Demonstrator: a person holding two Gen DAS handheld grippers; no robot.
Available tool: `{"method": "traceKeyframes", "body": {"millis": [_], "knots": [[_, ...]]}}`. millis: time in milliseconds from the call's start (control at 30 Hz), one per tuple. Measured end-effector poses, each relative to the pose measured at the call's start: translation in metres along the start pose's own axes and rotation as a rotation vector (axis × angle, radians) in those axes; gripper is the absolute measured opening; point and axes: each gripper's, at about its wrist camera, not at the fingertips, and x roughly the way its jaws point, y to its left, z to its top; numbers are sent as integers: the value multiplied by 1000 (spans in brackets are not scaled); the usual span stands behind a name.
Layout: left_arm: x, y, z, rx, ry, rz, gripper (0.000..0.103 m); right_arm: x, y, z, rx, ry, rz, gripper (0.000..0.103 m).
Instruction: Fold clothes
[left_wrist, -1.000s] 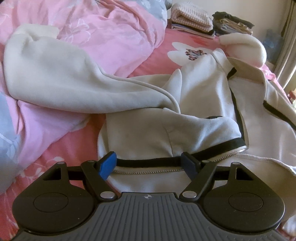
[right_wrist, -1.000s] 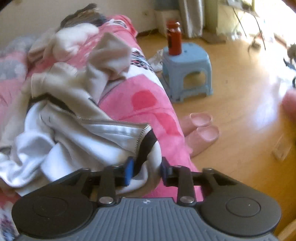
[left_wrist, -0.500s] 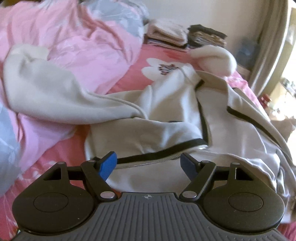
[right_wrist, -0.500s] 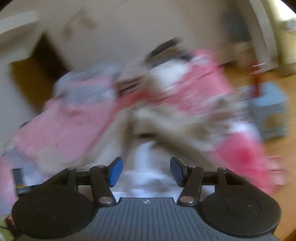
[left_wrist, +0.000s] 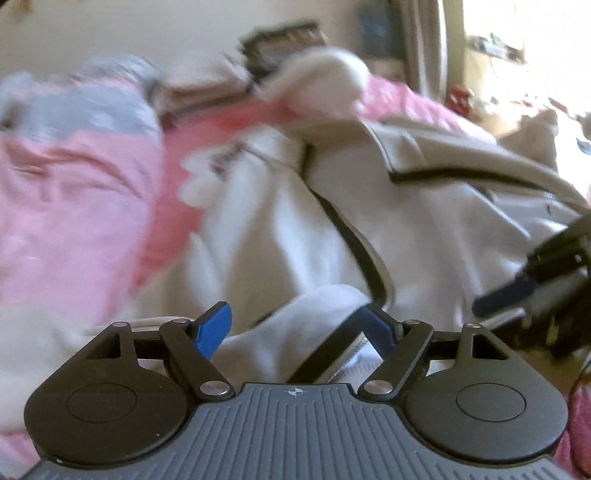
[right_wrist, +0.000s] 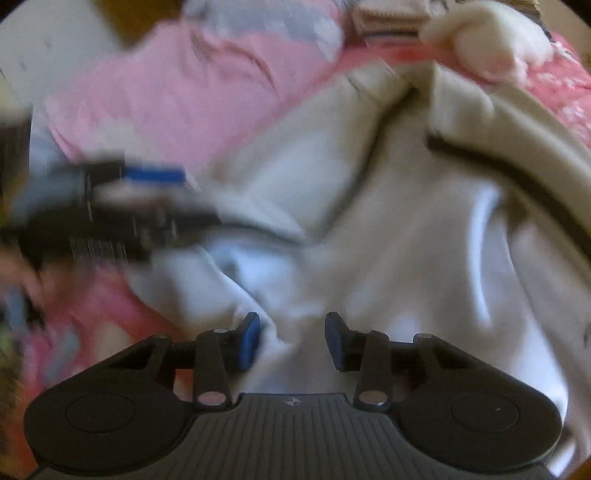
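A cream-white zip jacket (left_wrist: 424, 229) with black trim lies spread and rumpled on the pink bed; the right wrist view shows it too (right_wrist: 388, 229). My left gripper (left_wrist: 295, 326) hangs low over the jacket's near edge. Its jaws are wide and opening, with a soft fold and the black hem lying between them, not pinched. My right gripper (right_wrist: 292, 338) hovers over the white lining. Its jaws are closing, cloth shows in the gap, and the pads do not press on it. Each gripper shows blurred in the other's view: right gripper (left_wrist: 517, 291), left gripper (right_wrist: 140, 206).
A pink and grey quilt (left_wrist: 74, 206) is bunched at the left. A white plush pillow (left_wrist: 325, 81) and stacks of folded clothes (left_wrist: 280, 44) sit at the head of the bed. A curtain and a bright window (left_wrist: 491, 44) are at the back right.
The right gripper let go of the jacket's zipper edge and swung from the bed's floor side to above the lining. The left view panned right and rolled, now blurred.
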Motion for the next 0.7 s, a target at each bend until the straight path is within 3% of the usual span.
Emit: {"method": "traceKeyframes", "body": {"millis": [133, 200, 333, 500, 633, 700], "knots": [[29, -6, -1, 55, 63, -22, 74, -4, -16, -22, 87, -46, 54, 40], [28, -6, -5, 61, 56, 1, 48, -5, -20, -23, 114, -49, 70, 39], [4, 7, -9, -13, -6, 62, 27, -9, -19, -24, 95, -51, 67, 40], [-56, 60, -6, -172, -134, 292, 20, -9, -17, -23, 53, -55, 56, 40], [-83, 121, -9, -311, -149, 437, 19, -12, -21, -24, 59, -54, 63, 40], [-85, 137, -12, -309, -153, 524, 19, -11, -22, -23, 68, -55, 55, 39]]}}
